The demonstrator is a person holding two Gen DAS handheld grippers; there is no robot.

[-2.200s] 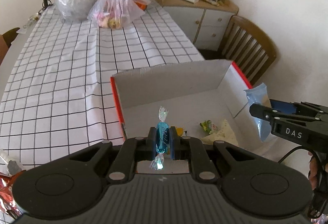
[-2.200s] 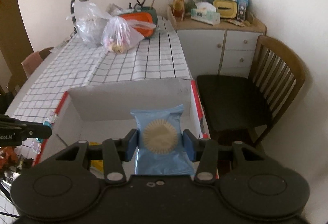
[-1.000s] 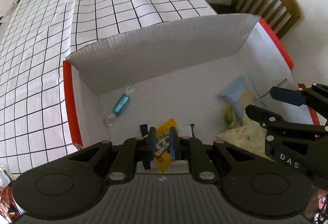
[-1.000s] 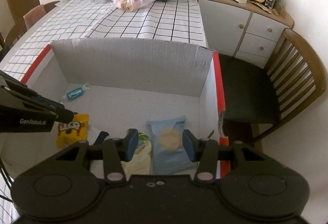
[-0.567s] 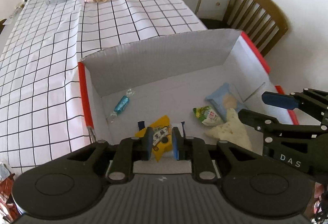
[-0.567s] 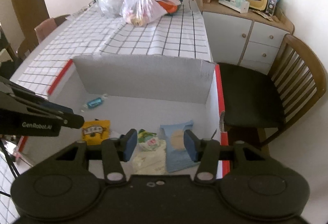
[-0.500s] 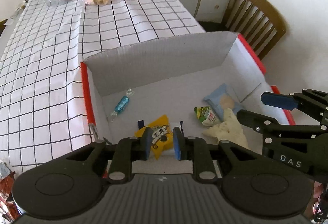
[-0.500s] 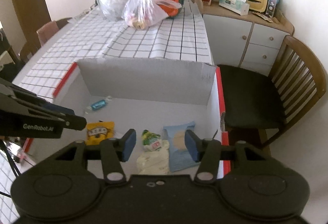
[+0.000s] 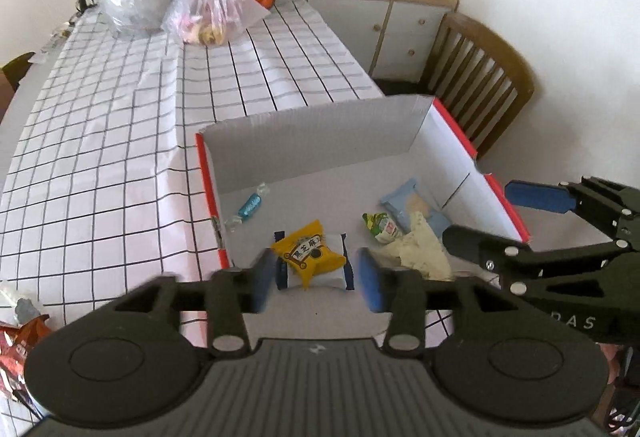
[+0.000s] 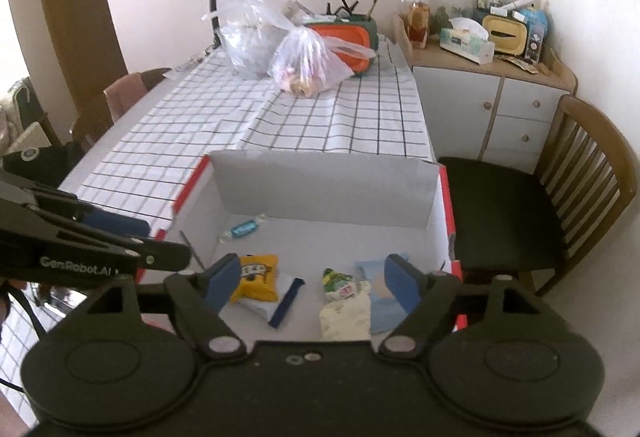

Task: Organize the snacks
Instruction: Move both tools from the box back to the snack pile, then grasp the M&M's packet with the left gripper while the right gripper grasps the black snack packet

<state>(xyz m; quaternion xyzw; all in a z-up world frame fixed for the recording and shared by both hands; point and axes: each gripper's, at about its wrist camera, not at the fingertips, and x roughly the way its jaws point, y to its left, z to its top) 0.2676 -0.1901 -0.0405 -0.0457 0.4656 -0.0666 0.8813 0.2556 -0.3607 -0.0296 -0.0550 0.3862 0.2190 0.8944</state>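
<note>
Through my left wrist camera, my left claw (image 9: 316, 279) is released and empty above the near wall of the red-edged white cardboard box (image 9: 452, 153), where the yellow snack packet (image 9: 308, 253) and blue twist-wrapped candy (image 9: 249, 205) lie. Through my right wrist camera, my right claw (image 10: 312, 283) is released too, over the pale blue cookie packet (image 10: 378, 299) in that box. I judge this drop-off finished; next comes fetching the red-brown wrappers (image 9: 18, 341) on the checked counter (image 9: 120, 141) left of the box.

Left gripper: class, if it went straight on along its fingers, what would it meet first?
Probably the yellow snack packet, lying on a white packet in the box. The left gripper is open, framing it. Depth is unclear.
</note>
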